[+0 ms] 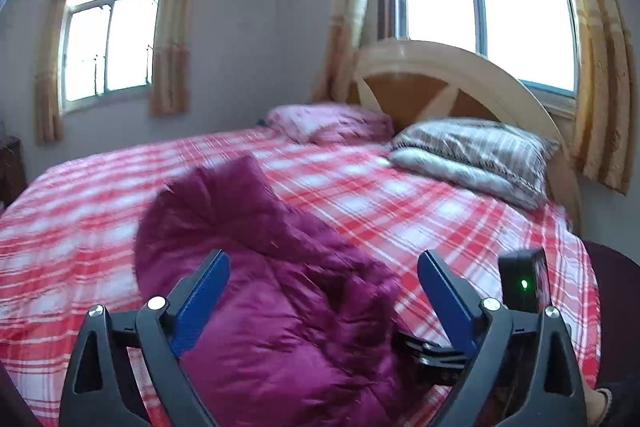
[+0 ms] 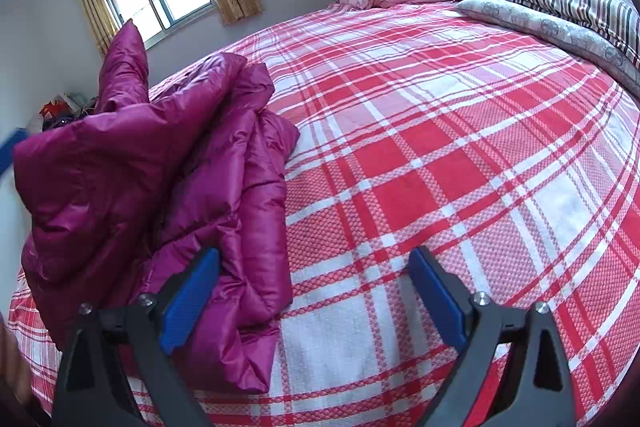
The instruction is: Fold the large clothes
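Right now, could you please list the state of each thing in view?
Left tongs: open, empty.
Right tongs: open, empty.
Magenta puffer jacket: bunched on the bed, partly folded, unheld.
Plaid bedspread: spread flat.
Striped pillow: lying at the headboard.

Jacket (image 2: 160, 163): glossy magenta-purple quilted fabric, which I see heaped past my left jaw tip in the right wrist view.
Bedspread (image 2: 420, 167): red, pink and white plaid, filling the space between and beyond my jaws.
Left gripper (image 1: 324, 263): black frame with blue pads.
Right gripper (image 2: 314, 259): I see the same black frame and blue pads.
Far pillow (image 1: 328, 121): pale pink, well beyond my jaws.
Near pillow (image 1: 472, 147): grey, white and dark stripes, beyond my right jaw.
Headboard (image 1: 420, 67): cream rim, tan-brown panels.
Curtains (image 1: 170, 39): yellow-tan.
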A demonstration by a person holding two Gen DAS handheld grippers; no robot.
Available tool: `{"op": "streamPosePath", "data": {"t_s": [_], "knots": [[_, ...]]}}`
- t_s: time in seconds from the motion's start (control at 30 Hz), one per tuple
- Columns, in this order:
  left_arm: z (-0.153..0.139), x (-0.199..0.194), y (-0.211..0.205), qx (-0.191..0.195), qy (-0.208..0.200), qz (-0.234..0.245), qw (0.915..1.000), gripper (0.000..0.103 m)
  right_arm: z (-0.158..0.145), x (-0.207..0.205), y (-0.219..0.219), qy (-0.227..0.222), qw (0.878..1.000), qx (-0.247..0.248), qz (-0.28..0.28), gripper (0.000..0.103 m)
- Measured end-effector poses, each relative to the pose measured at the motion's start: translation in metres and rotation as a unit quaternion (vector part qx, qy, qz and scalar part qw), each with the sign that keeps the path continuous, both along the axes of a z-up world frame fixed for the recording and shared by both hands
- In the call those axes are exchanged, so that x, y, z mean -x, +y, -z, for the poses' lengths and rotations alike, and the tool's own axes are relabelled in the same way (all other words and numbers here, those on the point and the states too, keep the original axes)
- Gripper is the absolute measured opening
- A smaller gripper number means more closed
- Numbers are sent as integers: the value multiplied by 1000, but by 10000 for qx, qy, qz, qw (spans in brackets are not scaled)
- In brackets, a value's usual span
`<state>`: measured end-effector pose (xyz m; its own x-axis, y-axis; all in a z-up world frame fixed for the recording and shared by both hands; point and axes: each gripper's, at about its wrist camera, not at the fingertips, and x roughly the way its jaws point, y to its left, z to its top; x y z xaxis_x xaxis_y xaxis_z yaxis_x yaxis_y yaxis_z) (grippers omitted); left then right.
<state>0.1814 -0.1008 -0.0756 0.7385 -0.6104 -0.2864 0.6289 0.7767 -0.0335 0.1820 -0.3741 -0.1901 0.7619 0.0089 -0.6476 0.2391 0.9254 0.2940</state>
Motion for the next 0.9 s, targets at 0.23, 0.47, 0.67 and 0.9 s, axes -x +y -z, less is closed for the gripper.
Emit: {"op": "streamPosePath", "data": {"t_s": [0.23,0.47,0.67,0.9], "knots": [[39,-85,26,-862,514,-1448,9843,96,-26,16,-6,-430,9984,95,360,97],[67,-97,12,-805,1004,-943,9872,96,-83,12,22,-1316,9903,-268,-363,94],[59,-83,8,-764,774,-923,9898,96,-45,-24,32,-397,9948,-281,-893,26],[65,-105,3,-767,996,-1000,9870,96,-19,0,31,102,9915,0,-1295,17]]}}
